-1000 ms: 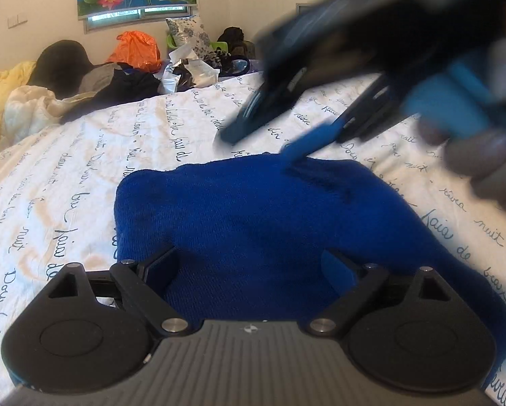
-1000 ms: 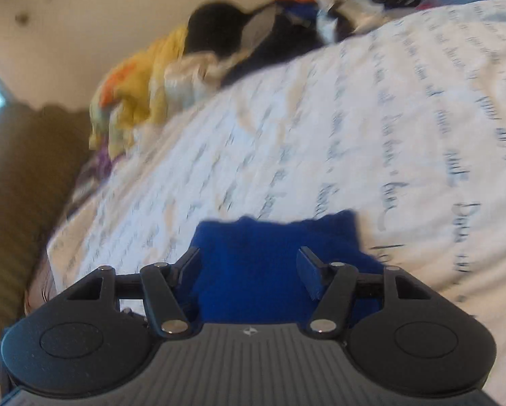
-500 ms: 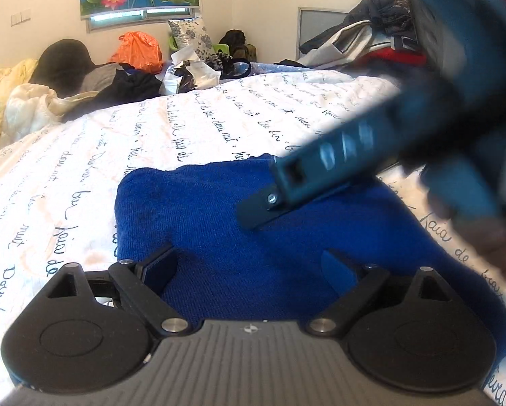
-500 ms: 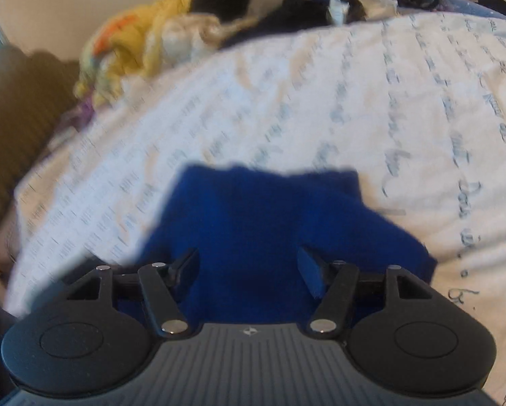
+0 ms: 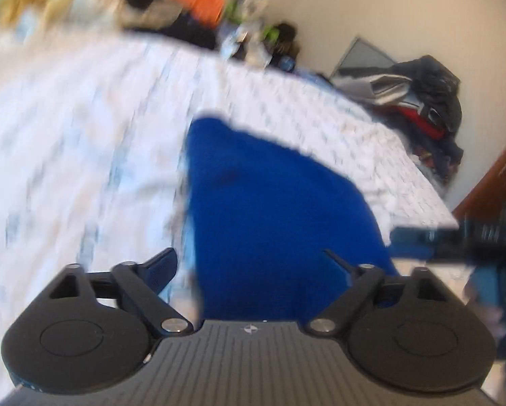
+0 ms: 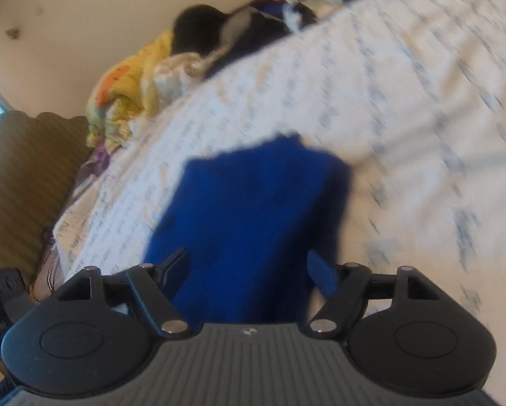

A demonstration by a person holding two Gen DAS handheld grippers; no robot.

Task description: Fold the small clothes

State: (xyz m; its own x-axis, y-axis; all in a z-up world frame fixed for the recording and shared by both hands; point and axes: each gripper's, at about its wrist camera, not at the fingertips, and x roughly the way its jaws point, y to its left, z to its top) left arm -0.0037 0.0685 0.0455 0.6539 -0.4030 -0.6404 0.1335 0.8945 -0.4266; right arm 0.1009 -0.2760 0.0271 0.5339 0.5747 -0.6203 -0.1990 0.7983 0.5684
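A small blue knitted garment lies folded on a white bedsheet with script print. My left gripper is open and hovers over the garment's near edge, fingers apart. In the right wrist view the same blue garment lies ahead, and my right gripper is open just above its near end. The right gripper also shows blurred at the right edge of the left wrist view, off the cloth. Both views are motion-blurred.
Piles of clothes and bags lie at the bed's far end, with more dark clothing by the wall. A yellow blanket and a brown headboard are at the left. The bed edge is at the right.
The right gripper has drawn back off the garment to the right side. Both cameras have swung and tilted. The garment lies much as before.
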